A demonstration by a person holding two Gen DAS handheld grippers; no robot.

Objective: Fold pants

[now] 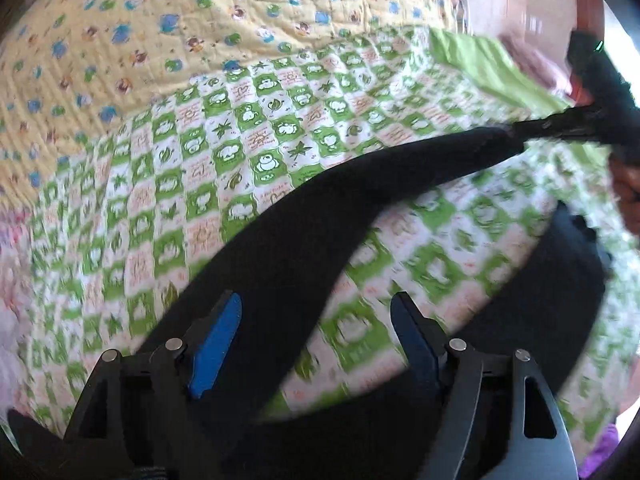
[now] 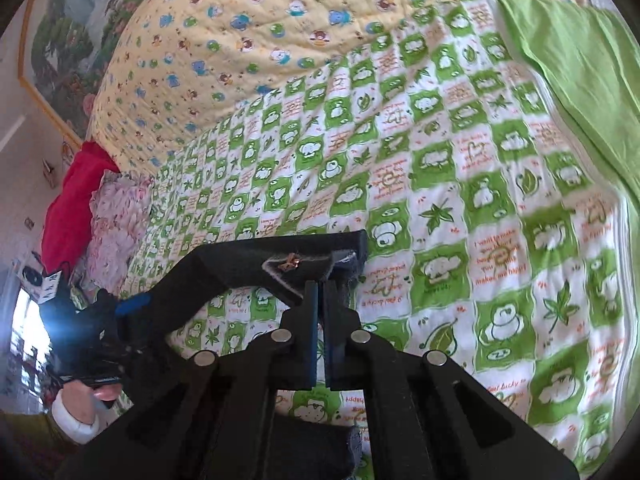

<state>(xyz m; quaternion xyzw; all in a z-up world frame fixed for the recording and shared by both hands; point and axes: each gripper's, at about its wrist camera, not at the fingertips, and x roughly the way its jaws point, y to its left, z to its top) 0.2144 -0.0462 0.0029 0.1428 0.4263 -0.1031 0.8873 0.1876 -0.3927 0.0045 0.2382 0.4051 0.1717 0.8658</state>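
The black pants [image 1: 304, 216] hang in the air over a bed. My right gripper [image 2: 320, 284] is shut on one leg's hem [image 2: 320, 258], which shows a grey inner edge; it also appears at the right of the left wrist view [image 1: 560, 124], pulling that leg taut. My left gripper [image 1: 316, 308] has its blue pads [image 1: 218, 344] wide apart, with the pants fabric running between and under them. The other leg [image 1: 560, 280] hangs at the right. The left gripper shows at the left in the right wrist view [image 2: 120, 320].
The bed carries a green-and-white checked quilt [image 2: 460, 200] and a yellow animal-print quilt [image 2: 260, 20] behind it. A plain green cloth [image 2: 580, 80] lies at the right. A red cloth [image 2: 76, 196] and a pink floral cloth [image 2: 116, 220] lie at the left edge.
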